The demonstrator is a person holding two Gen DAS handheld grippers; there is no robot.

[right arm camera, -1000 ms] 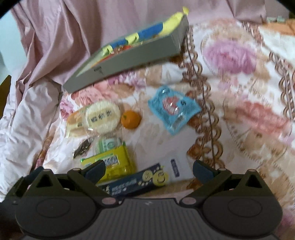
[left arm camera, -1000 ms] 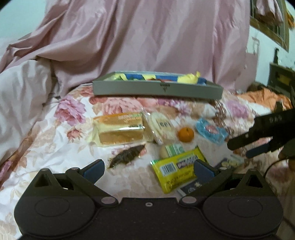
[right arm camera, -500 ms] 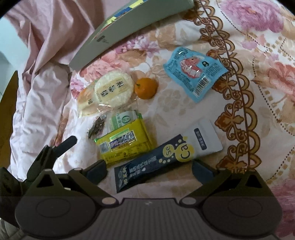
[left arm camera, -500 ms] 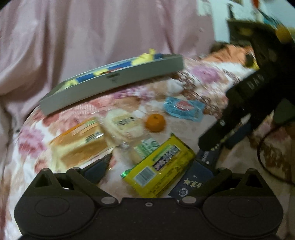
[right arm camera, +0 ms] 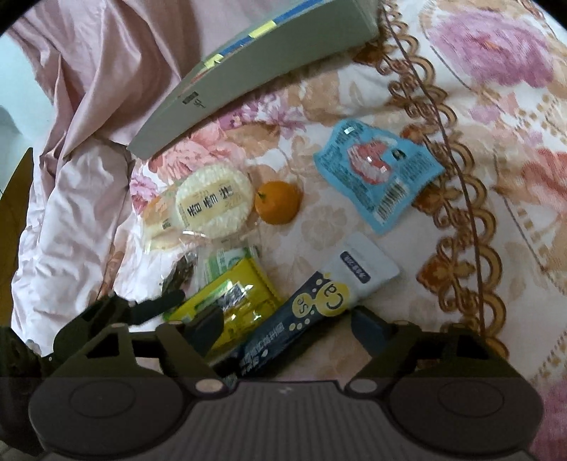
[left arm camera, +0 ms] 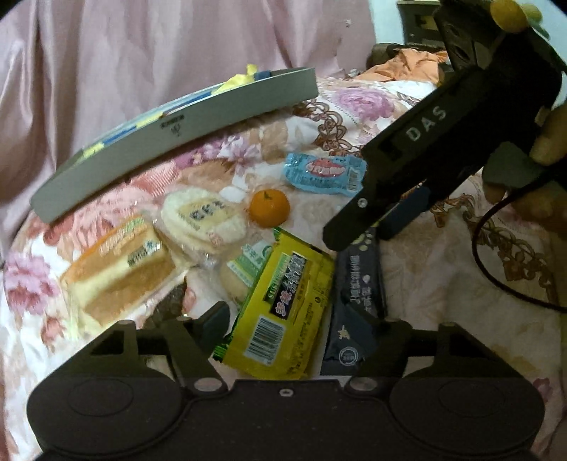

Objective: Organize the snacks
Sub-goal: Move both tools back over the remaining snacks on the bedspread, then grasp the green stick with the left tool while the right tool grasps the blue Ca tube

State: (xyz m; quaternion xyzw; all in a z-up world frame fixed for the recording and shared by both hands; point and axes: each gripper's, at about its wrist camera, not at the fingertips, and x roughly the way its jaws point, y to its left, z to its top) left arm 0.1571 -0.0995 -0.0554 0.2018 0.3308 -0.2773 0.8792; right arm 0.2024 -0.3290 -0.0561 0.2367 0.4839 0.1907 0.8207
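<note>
both grippers closing: left gripper (left arm camera: 296, 324) around yellow packet (left arm camera: 280, 312), right gripper (right arm camera: 288, 328) around dark blue sachet (right arm camera: 301, 319); loose snacks remain before gray tray (left arm camera: 170, 138).

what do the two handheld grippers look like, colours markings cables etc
Both are matte black plastic. The left gripper and right gripper each have a wide body with two round discs, angular linkage arms with pale rivets, and dark blue pads on the fingers. From the left wrist camera, the right one shows white letters DAS, a yellow knob and a thin dark cable.

Pink curtain (left arm camera: 149, 53) hangs behind floral bedspread (right arm camera: 496, 149).
</note>
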